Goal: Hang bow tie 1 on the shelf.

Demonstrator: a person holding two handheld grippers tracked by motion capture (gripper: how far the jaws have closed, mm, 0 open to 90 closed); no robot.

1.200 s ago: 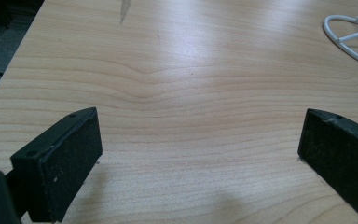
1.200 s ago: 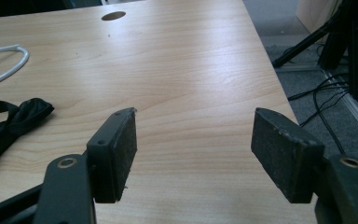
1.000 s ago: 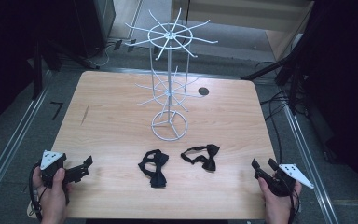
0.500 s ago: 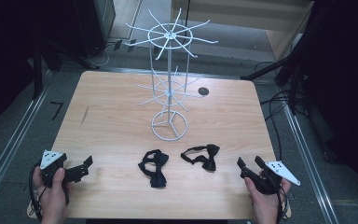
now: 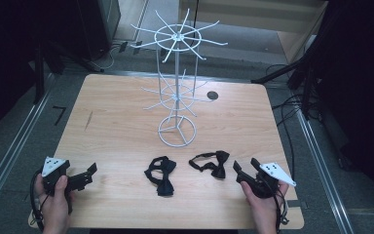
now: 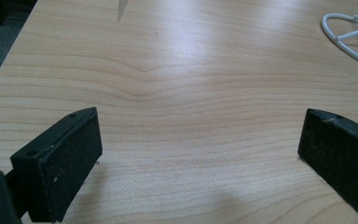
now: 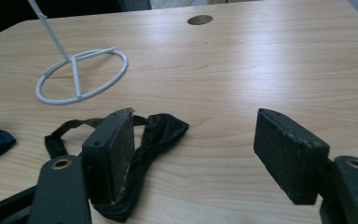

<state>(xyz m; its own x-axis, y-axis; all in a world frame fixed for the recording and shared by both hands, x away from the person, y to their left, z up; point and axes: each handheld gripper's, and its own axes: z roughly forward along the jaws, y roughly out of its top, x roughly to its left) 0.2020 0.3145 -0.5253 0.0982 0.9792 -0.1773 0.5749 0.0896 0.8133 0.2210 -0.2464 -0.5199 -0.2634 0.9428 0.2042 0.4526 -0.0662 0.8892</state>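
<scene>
My right gripper (image 5: 246, 174) sits with its jaws spread wide and nothing between them, just beside the right-hand black fabric bow tie with its thin neck strap (image 5: 211, 163). In the right gripper view that bow tie (image 7: 156, 135) lies partly behind my left-side jaw, seemingly touching it, though I cannot be sure.

My left gripper (image 5: 85, 176) also stands with jaws apart, over bare wood well to the left of the white wire display stand with radiating hooks (image 5: 177, 92).

A second black bow tie (image 5: 160, 174) lies in front of the stand's ring base, the first to its right; both lie flat on the table.

I judge them light, soft and floppy. I would pinch the thick centre knot, since the strap would dangle and slip.

The pale wood-grain tabletop (image 5: 117, 126) looks smooth and hard. Beyond the stand a small round hole (image 5: 212, 95) shows, and dark floor with cables surrounds the table.
</scene>
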